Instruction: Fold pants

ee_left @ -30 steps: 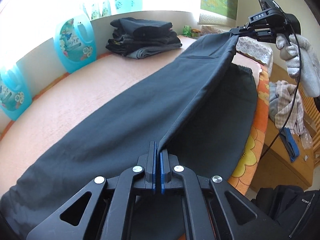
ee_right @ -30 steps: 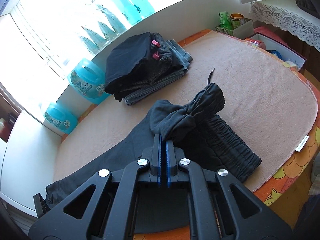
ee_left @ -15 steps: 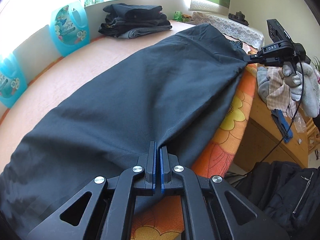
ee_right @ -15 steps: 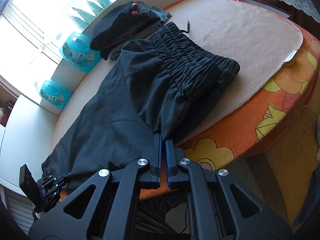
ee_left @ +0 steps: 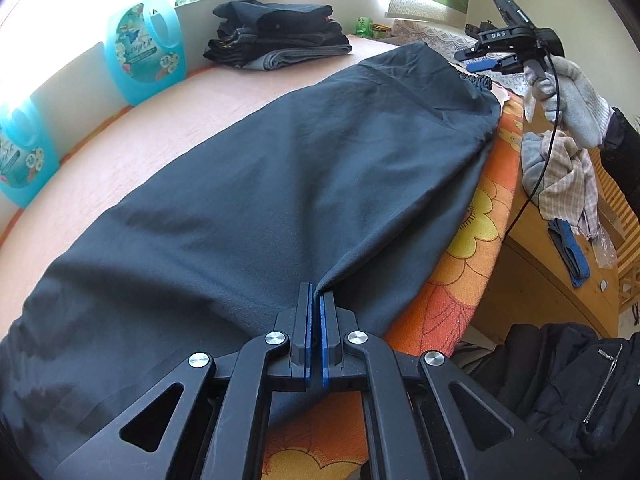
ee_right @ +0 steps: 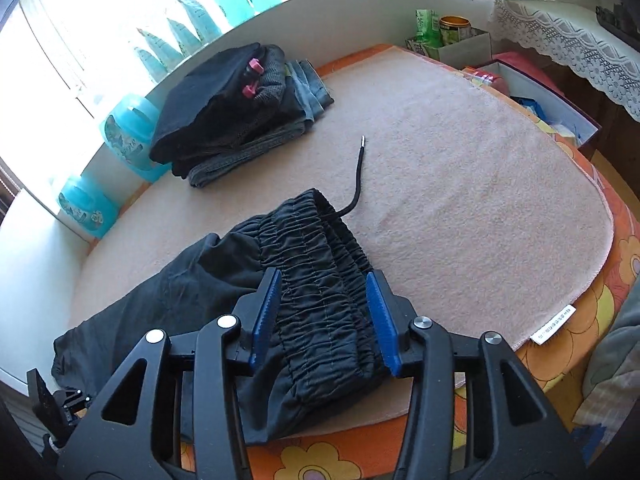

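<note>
Dark pants [ee_left: 304,168] lie lengthwise on the pink towel [ee_right: 460,184] that covers the desk [ee_right: 616,280], folded leg over leg, near edge running along the desk's flowered orange border. Left gripper [ee_left: 314,300]: fingers [ee_left: 305,312] pinched tight on a fold of cloth at the leg end, close to the desk edge. Right gripper [ee_right: 324,308]: jaws have just been opening and now stand partway apart, astride the gathered elastic waistband [ee_right: 320,264], which lies flat between the blue pads with no pad pressing on it. In the left wrist view the right gripper sits above and just past the waistband end, held in a grey-gloved hand [ee_left: 568,92] with a black cable trailing down. Drawstring [ee_right: 354,176] runs out from the waistband across bare towel. Stack of folded dark clothes [ee_right: 236,108] at the far side of the towel, well apart from the pants. Turquoise detergent jugs [ee_left: 144,52] stand along the window ledge behind. Checked cloth [ee_left: 560,176] heaped on the wooden furniture beside the desk.
</note>
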Available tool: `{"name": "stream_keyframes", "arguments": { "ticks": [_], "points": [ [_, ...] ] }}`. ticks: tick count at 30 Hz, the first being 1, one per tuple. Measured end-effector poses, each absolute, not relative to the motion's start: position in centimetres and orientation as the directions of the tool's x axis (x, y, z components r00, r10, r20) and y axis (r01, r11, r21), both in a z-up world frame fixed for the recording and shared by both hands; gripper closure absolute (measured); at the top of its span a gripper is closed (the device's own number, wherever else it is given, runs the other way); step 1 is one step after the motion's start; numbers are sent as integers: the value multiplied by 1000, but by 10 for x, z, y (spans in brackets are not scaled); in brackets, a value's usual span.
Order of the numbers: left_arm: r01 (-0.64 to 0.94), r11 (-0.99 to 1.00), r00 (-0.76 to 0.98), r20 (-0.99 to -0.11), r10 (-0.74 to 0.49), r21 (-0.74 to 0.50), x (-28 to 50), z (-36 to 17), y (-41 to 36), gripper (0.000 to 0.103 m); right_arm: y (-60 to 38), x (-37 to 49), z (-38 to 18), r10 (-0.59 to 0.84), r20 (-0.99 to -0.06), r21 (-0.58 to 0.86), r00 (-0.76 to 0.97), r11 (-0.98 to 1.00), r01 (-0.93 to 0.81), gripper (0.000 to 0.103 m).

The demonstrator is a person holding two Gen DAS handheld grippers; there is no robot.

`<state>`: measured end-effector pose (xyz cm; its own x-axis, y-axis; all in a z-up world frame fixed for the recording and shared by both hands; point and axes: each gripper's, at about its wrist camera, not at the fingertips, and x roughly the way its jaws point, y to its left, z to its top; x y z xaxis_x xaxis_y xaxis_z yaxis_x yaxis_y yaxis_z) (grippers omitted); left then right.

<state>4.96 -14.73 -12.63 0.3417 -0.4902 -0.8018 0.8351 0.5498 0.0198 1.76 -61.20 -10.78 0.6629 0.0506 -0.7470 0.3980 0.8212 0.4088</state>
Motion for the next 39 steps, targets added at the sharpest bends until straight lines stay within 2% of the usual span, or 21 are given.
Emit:
{"name": "stream_keyframes", "arguments": {
  "ticks": [2, 5, 6, 7, 9, 13, 19, 21, 23, 24, 26, 28, 29, 33, 36, 38, 39],
  "points": [
    [835, 551, 341, -801, -492, 17, 49, -126, -147, 101, -611, 20, -121, 90, -752, 439, 654, 807, 394, 57],
    [838, 546, 335, -801, -496, 13, 51, -127, -145, 101, -603, 12, -130, 145, -710, 499, 690, 794, 346, 56],
    [838, 545, 333, -802, -496, 11, 52, -126, -145, 101, -597, 10, -129, 137, -711, 486, 690, 805, 340, 63],
    [839, 545, 332, -802, -497, 10, 52, -126, -145, 101, -591, 9, -128, 142, -713, 480, 687, 813, 330, 81],
    [840, 542, 334, -802, -495, 16, 52, -126, -146, 101, -581, 3, -121, 155, -694, 490, 703, 817, 304, 93],
    [841, 541, 342, -800, -493, 27, 50, -126, -146, 101, -565, -21, -92, 68, -666, 408, 743, 867, 287, 96],
    [842, 539, 336, -801, -496, 19, 51, -126, -147, 101, -607, -29, -106, -146, -767, 244, 625, 834, 495, 100],
    [841, 540, 335, -802, -494, 19, 51, -126, -147, 101, -618, -25, -111, -143, -778, 244, 612, 829, 503, 100],
    [840, 542, 333, -805, -490, 18, 51, -125, -147, 101, -627, -22, -108, -87, -764, 304, 639, 825, 477, 100],
    [840, 542, 331, -807, -488, 16, 51, -125, -147, 101, -627, -19, -103, -60, -749, 328, 660, 832, 448, 100],
    [838, 545, 323, -813, -484, 8, 52, -123, -146, 101, -619, -9, -92, -61, -733, 314, 677, 853, 418, 92],
    [842, 540, 313, -819, -481, 5, 49, -121, -145, 101, -607, 4, -78, -60, -709, 298, 702, 878, 375, 63],
    [844, 536, 306, -821, -481, 1, 48, -119, -143, 101, -599, 11, -71, -47, -696, 292, 717, 894, 341, 59],
    [835, 550, 295, -818, -494, -30, 45, -106, -135, 99, -554, 55, -50, 45, -684, 245, 728, 954, 171, 58],
    [808, 584, 295, -806, -514, -76, 52, -93, -126, 84, -512, 96, -49, 119, -717, 188, 687, 982, 26, 48],
    [784, 613, 311, -793, -525, -98, 60, -84, -121, 67, -488, 123, -58, 156, -742, 160, 652, 986, -54, 46],
    [770, 627, 314, -785, -534, -119, 66, -79, -118, 65, -479, 136, -63, 181, -754, 161, 631, 983, -90, 46]
  ]
}}
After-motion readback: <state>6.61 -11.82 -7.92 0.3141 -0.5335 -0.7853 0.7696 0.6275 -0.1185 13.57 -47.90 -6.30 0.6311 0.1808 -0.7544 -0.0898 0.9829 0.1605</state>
